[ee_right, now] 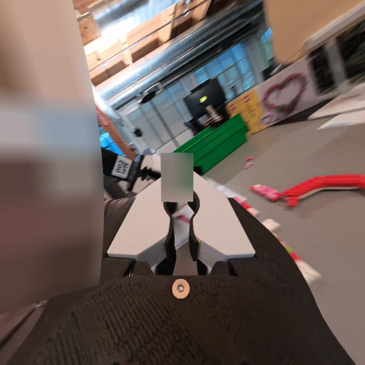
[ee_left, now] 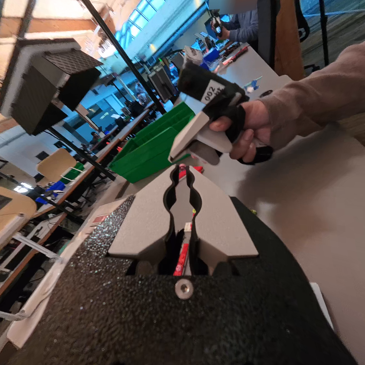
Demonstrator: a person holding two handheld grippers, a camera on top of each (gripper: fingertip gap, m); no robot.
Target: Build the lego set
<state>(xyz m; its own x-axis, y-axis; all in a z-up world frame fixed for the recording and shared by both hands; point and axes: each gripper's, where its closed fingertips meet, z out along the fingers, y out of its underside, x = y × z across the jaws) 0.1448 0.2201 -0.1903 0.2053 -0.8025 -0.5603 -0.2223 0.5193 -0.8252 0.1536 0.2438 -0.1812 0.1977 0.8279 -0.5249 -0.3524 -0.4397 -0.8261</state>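
Build only partly done, judging by the spread. Red curved lego assembly [ee_right: 324,184] lying flat on grey table [ee_right: 276,150] at 3 o'clock in right wrist view, pink piece [ee_right: 263,191] touching its near end, small pink bits [ee_right: 249,158] apart toward 1 o'clock, more loose pale and pink pieces [ee_right: 273,224] strewn at 4 o'clock; blurred, counts impossible. Green bin [ee_right: 217,142] at 12 to 1 o'clock, set box with heart picture [ee_right: 284,98] behind it. Left tongs [ee_left: 182,169] narrowed to a slim gap, red piece [ee_left: 181,260] showing low between the fingers, gripped or merely lying under, cannot tell. Right tongs [ee_left: 178,158] seen in left wrist view at 12 o'clock, held by hand [ee_left: 246,130], tips pressed nearly together just above left tips; own view masked at the tips, so grip cannot be told. Plenty left: loose pieces still unattached, heart shape on box not matched by the red arc.
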